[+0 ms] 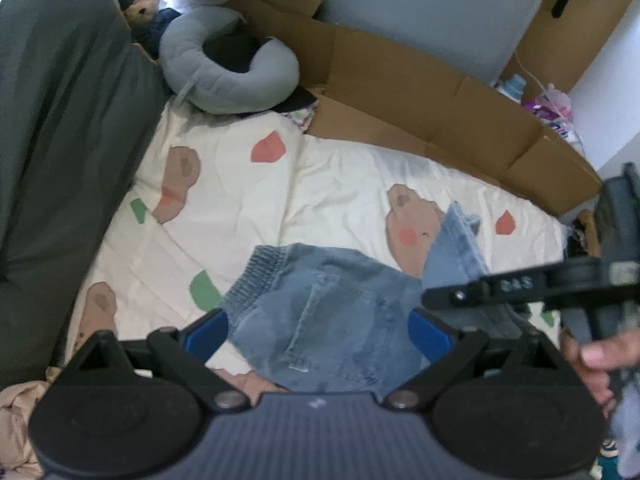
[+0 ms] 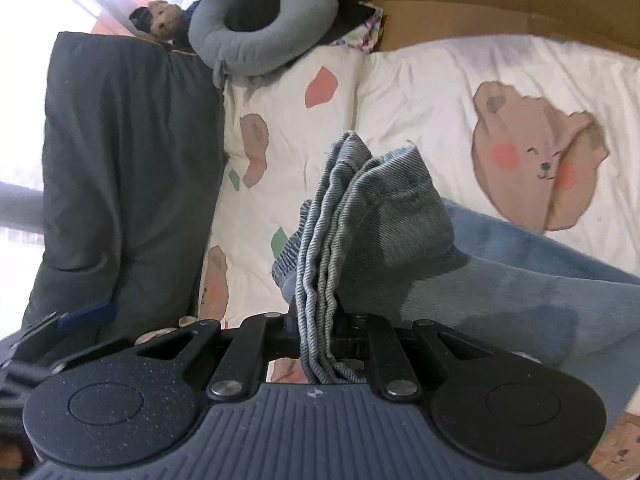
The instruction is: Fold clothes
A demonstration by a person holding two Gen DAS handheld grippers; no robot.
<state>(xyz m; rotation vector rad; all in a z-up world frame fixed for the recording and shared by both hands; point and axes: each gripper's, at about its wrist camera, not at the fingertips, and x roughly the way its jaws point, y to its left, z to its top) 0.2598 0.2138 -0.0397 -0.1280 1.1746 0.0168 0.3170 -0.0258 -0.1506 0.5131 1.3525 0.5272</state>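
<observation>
Two grippers over the bear-print sheet point(image 2: 420, 92): the left gripper point(image 1: 318, 334) gapes wide above the denim shorts point(image 1: 320, 304) lying at six o'clock on the bed, while the right gripper point(image 2: 318, 320) pinches a bunched fold of them, from three o'clock.

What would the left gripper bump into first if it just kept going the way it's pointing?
Most likely the denim garment lying on the bear-print bedsheet. The open left gripper points steeply down at it, its blue pads on either side of the cloth. How near it is cannot be told.
</observation>
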